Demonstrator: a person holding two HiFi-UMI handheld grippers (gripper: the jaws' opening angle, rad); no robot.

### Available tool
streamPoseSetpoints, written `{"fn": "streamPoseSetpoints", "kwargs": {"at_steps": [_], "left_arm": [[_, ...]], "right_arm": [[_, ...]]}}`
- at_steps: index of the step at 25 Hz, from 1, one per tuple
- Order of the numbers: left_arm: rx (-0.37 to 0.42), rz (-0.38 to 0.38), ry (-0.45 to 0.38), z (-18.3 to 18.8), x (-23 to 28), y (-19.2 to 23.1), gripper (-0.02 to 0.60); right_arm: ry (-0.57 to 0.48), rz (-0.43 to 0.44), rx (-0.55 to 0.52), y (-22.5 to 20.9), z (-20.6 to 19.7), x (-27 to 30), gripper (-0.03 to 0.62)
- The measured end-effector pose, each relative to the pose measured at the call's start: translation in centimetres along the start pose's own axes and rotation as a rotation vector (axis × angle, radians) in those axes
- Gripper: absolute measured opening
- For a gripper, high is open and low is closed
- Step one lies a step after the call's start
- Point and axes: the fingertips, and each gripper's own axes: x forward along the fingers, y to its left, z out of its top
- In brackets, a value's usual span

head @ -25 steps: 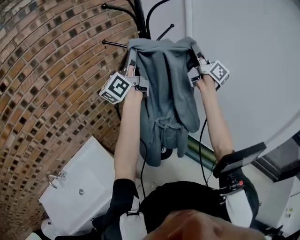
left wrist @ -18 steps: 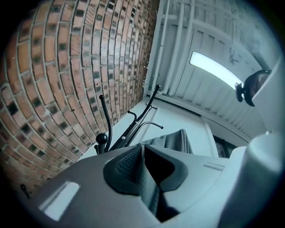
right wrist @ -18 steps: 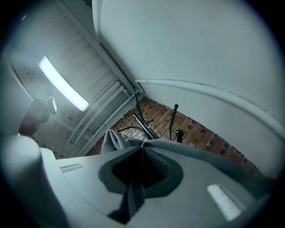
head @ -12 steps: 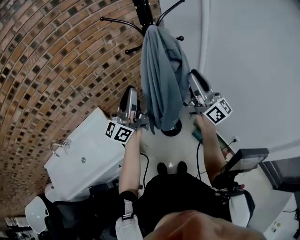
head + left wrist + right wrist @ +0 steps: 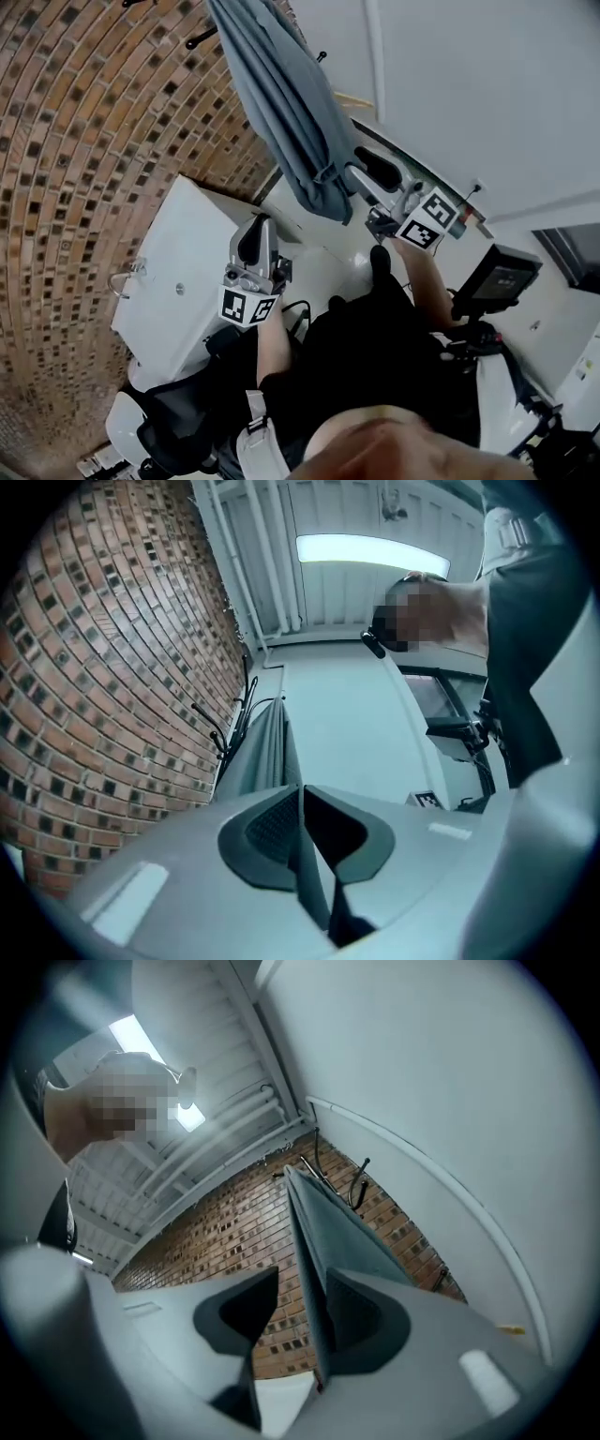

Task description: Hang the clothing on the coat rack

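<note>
Now a grey garment (image 5: 281, 103) hangs from the coat rack (image 5: 200, 37) against the brick wall. The left gripper (image 5: 256, 230), held low, has its jaws together with nothing in them. The right gripper (image 5: 361, 173) has just been opening its jaws, and the garment's hem appears to lie loose between them, not pinched. The likely risk is a jaw snagging that hem and dragging the garment off its hook.

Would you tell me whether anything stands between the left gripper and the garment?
Nothing visible does: open air lies between the shut left gripper and the grey garment hanging on the coat rack.
</note>
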Motion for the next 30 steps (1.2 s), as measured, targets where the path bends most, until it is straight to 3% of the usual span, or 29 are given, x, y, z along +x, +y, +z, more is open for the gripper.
{"fn": "streamPoseSetpoints", "kwargs": {"at_steps": [6,9,14,23,26,30], "left_arm": [[-0.016,-0.133,-0.063,2.4,-5.6,-3.2,0.003],[-0.009,-0.175,-0.092,3.3,-8.9,-4.6,0.003],[-0.073,-0.213,-0.089,4.1,-12.5,-6.8,0.003],[0.046,-0.127,-0.139,9.3,-16.2,-8.3,0.003],[0.050,-0.115,-0.140,9.6,-15.6,-10.4,0.003],[0.053,-0.119,-0.135,9.4,-13.2,-14.8,0.003]], "right_arm": [[0.010,-0.126,-0.061,8.9,-2.2,-4.6,0.153],[0.024,-0.159,-0.089,14.3,-4.1,-7.3,0.153],[0.041,-0.225,-0.086,19.4,-6.0,-10.8,0.147],[0.048,-0.060,-0.108,24.7,-5.8,-9.3,0.133],[0.061,-0.028,-0.125,25.0,-4.5,-10.5,0.127],[0.060,-0.004,-0.143,24.0,-1.6,-13.9,0.067]]}}
